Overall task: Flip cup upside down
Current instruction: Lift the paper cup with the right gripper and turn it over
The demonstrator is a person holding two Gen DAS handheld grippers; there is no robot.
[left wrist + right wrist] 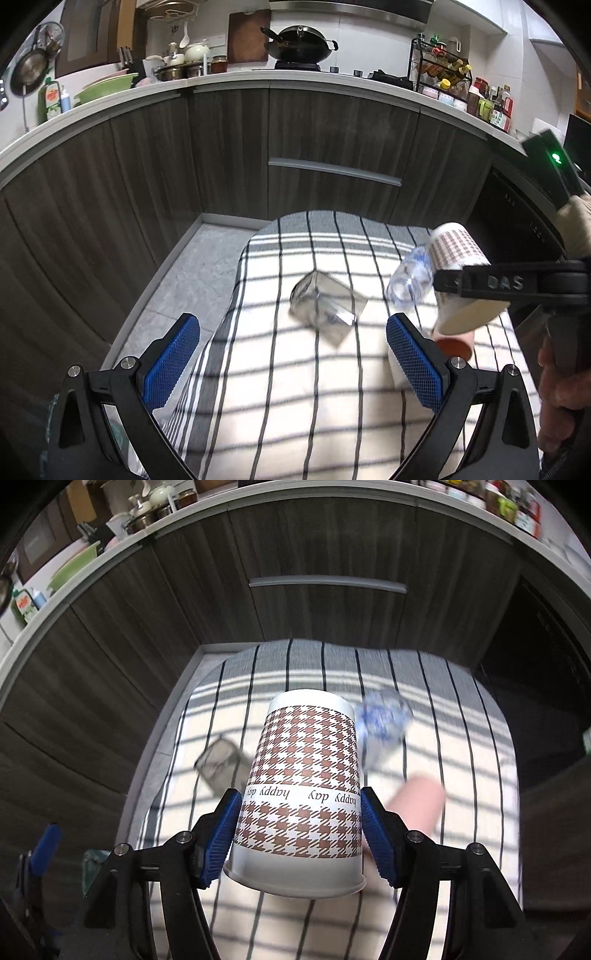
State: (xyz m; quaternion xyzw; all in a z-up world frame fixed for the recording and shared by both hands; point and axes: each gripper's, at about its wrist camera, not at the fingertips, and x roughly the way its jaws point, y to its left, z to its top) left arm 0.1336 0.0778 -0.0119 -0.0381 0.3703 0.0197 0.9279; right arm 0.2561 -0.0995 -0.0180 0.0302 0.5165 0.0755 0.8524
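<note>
Cup (301, 794): light, thin paper, crushable; lower band is the hold.
Right hand-held gripper (301, 834): pads clamp its sides, inverted.
Left hand-held gripper (291, 354): wide apart, empty.

Checked cloth over the work surface, three things lying on it

A white cloth (280, 387) with dark grid lines covers the surface, its far edge hanging toward the grey tiled floor (184, 273) before the cabinets. Near the middle lies a shiny silver pouch (325, 306), flat. To its right a clear plastic bottle (408, 280) with blue print lies on its side. Nearer, at the right, a pink cup (456, 341) with a dark red inside lies on its side, partly hidden
</note>
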